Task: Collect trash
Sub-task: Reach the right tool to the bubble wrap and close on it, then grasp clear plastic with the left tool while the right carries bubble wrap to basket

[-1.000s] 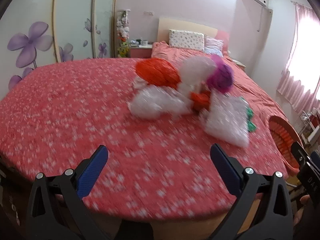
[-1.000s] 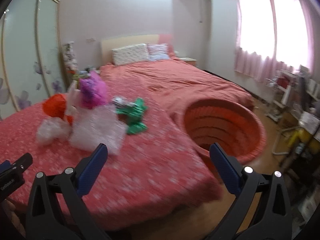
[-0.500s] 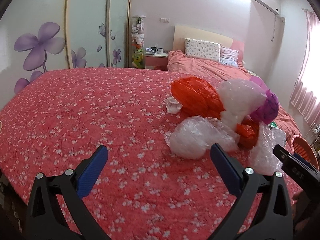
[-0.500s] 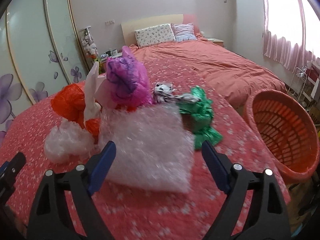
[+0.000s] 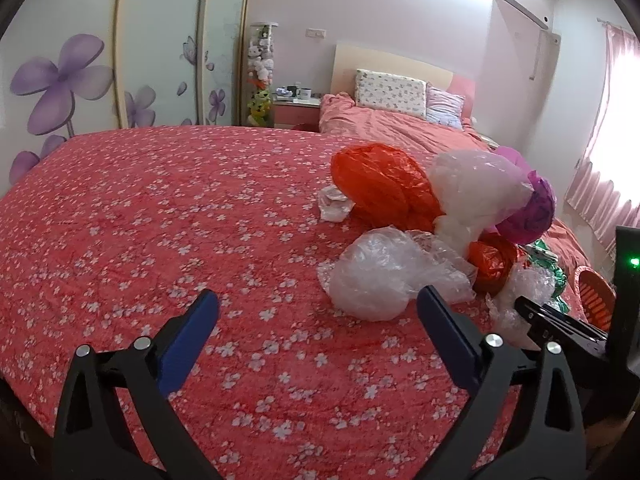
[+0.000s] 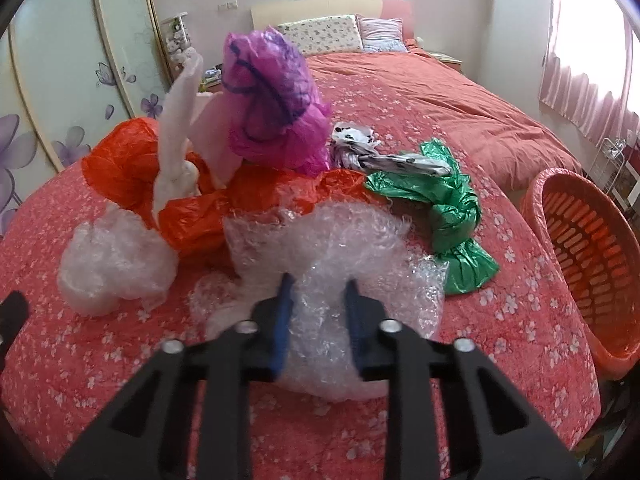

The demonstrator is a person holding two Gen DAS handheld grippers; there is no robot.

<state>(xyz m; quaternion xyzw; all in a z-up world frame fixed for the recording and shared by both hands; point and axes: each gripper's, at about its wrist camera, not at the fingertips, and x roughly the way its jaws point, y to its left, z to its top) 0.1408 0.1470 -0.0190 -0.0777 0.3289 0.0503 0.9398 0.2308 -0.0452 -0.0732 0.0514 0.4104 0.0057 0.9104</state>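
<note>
Grasp step: right gripper (image 6: 318, 308) fingers closing, pinching bubble wrap (image 6: 340, 248) on bed left of orange basket (image 6: 592, 256). Left gripper (image 5: 316, 336) fingers spread, closing slightly, empty. Next, probably: lift, carry to basket.

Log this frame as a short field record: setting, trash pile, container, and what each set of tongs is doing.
setting: bed with red floral cover
trash: bubble wrap, clear bag, orange bag, purple bag, green bag
container: orange basket, beside the bed
left tongs: wide open, nothing between them
right tongs: closing on the bubble wrap
</note>
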